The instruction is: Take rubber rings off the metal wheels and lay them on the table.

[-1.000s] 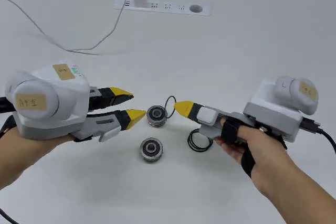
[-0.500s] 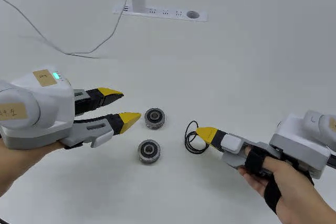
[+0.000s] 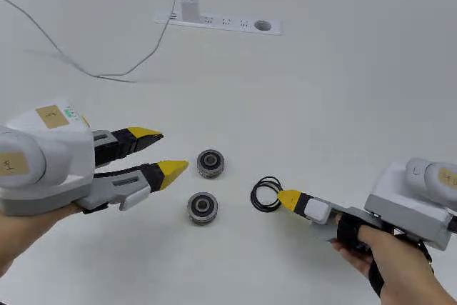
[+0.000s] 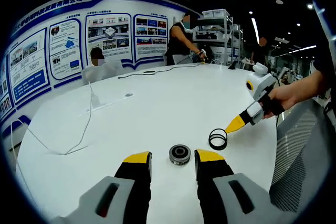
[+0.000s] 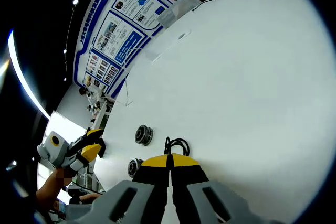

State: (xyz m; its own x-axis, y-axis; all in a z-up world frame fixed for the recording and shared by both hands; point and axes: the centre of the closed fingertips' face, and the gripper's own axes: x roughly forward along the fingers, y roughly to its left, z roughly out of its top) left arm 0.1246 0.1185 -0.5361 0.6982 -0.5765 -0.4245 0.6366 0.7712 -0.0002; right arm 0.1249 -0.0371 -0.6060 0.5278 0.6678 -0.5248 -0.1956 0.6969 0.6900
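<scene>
Lying beyond the left hand-held gripper (image 4: 173, 158), one metal wheel (image 4: 179, 154); head view, both.

Bare worktop (image 3: 343, 105) all round; just metal wheels (image 3: 211, 163) and rubber rings (image 3: 265, 194) in the middle, power strip (image 3: 218, 22) way back.

Handwriting on tan stickers (image 3: 51, 116) on the left tool (image 3: 161, 151) and print on wall posters (image 4: 68, 40) is too small to read.
</scene>
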